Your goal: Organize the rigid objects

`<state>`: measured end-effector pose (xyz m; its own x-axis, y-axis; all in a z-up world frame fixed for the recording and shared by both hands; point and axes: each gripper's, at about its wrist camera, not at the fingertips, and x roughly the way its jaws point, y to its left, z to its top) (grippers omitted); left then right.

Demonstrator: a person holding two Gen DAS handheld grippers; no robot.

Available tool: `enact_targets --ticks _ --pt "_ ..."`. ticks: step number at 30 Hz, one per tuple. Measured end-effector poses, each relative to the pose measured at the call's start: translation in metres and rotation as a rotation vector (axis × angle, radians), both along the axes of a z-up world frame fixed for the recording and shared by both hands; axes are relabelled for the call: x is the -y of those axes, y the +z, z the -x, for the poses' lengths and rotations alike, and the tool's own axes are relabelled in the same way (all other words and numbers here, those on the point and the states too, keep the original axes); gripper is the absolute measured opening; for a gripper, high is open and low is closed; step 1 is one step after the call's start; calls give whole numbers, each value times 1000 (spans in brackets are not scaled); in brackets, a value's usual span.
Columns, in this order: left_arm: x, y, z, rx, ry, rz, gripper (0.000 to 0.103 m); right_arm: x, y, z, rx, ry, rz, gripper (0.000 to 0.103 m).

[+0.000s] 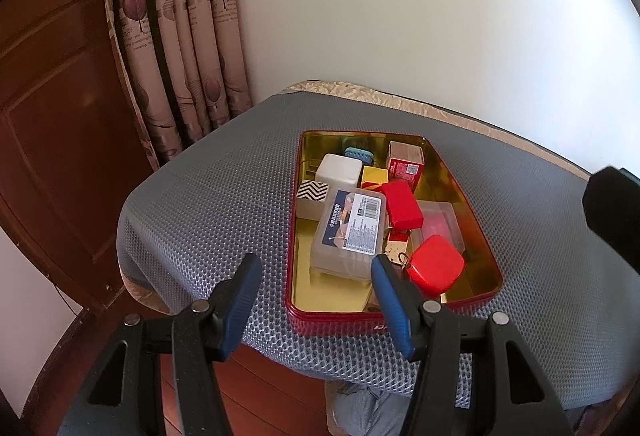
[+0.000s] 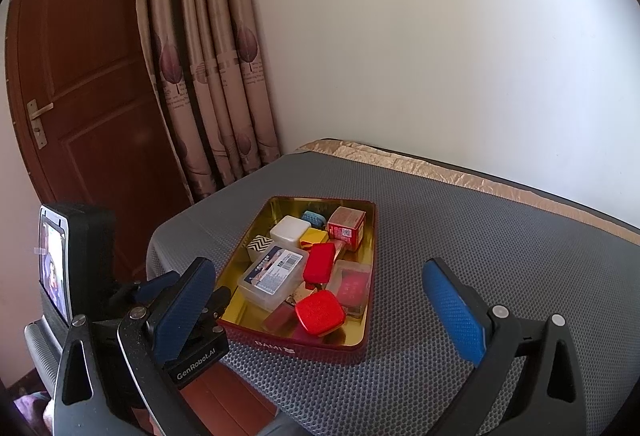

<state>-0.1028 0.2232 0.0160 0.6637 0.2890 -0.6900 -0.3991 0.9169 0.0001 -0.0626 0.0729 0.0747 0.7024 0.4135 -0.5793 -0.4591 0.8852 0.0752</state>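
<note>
A red tin tray (image 1: 320,316) with a gold inside sits on the grey mat (image 1: 208,203); it also shows in the right wrist view (image 2: 304,348). It holds several small boxes: a clear plastic box with a label (image 1: 348,232), a red rounded case (image 1: 436,270), a red block (image 1: 402,204), a white cube (image 1: 339,169) and a red carton (image 1: 406,161). My left gripper (image 1: 316,266) is open and empty, just short of the tray's near edge. My right gripper (image 2: 320,274) is open and empty, wide over the tray's near end.
The mat covers a table whose near-left corner (image 1: 132,276) drops to a wooden floor. A curtain (image 1: 180,35) and a brown door (image 2: 80,95) stand at the left, a white wall behind. The left gripper's body with a phone screen (image 2: 54,264) shows at the left of the right wrist view.
</note>
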Motion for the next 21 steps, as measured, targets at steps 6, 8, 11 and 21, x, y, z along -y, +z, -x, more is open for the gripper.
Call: enact_targets --ticks 6,8,11,21 --pt "4 -1 -1 -11 -15 -14 70 2 1 0 2 0 -2 103" --pt "6 -1 -1 -7 -11 -34 79 2 1 0 2 -1 -1 103" --pt "8 0 2 20 -13 -40 82 6 2 0 7 -4 -1 103" --pt "12 10 9 63 -9 -68 83 99 -3 -26 67 -223 101 103"
